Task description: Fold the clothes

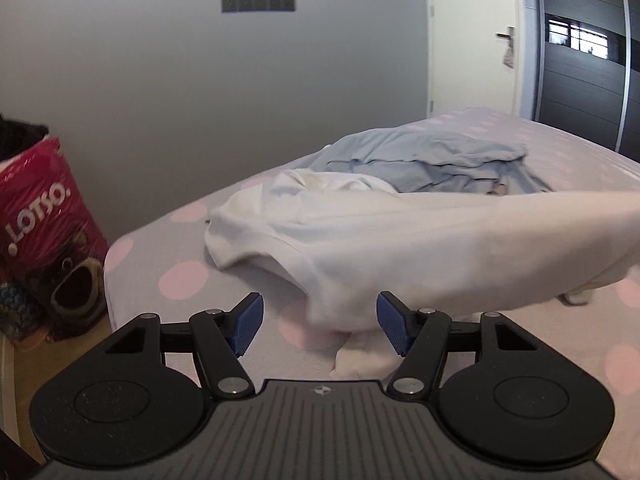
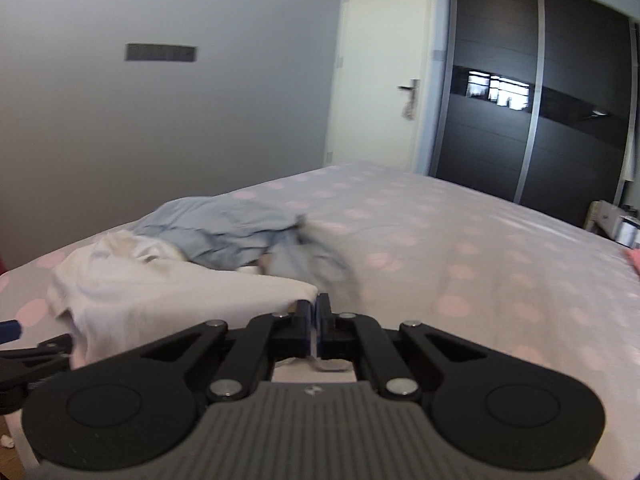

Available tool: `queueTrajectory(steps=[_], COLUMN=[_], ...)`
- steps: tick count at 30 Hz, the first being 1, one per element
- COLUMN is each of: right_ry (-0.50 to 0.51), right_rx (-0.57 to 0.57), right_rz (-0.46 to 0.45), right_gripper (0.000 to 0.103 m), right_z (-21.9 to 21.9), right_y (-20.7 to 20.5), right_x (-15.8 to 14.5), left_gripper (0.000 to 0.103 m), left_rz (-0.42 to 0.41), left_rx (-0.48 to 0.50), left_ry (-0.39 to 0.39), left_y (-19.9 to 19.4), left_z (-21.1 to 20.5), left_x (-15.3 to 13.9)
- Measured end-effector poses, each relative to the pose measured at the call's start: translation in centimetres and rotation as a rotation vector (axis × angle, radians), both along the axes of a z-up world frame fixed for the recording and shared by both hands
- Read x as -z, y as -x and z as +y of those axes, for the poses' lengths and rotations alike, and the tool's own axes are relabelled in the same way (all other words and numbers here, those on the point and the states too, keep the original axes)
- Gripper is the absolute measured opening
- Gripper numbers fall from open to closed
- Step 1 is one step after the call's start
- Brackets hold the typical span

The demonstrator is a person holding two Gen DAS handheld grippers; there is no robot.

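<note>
**Operator:** Two garments are on my screens. The crumpled white cotton garment [image 1: 360, 232] lies near the corner of the grey bedsheet with pale pink dots [image 2: 460, 264], one edge lifted and stretched out to the right.

**Colleague:** What lifts it?

**Operator:** My right gripper [image 2: 313, 308], clenched tight on that white edge. My left gripper [image 1: 320, 328] is released; a fold of white cloth hangs between its blue pads [image 1: 394, 326], and I see no pressure on it.

**Colleague:** Behind it?

**Operator:** A rumpled light-blue garment [image 1: 432, 160], touching the white one. A red printed bag [image 1: 44, 216] stands beside the bed.
</note>
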State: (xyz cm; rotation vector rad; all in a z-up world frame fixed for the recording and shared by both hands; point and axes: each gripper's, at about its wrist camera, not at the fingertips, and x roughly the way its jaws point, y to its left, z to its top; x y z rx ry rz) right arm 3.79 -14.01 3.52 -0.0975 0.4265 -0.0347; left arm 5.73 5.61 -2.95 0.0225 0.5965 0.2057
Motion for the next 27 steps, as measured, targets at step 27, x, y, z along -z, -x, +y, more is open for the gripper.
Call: queueTrajectory(steps=[27], right_ry=[0.022], right_rx=[0.530], right_rz=[0.308], right_gripper=[0.016], right_z=[-29.3], right_y=[20.5], right_x=[0.2], left_gripper=[0.062], left_rz=[0.107], left_rx=[0.901], left_ry=[-0.130], left_y=[5.1], left_z=[-15.6], left_x=[-2.5])
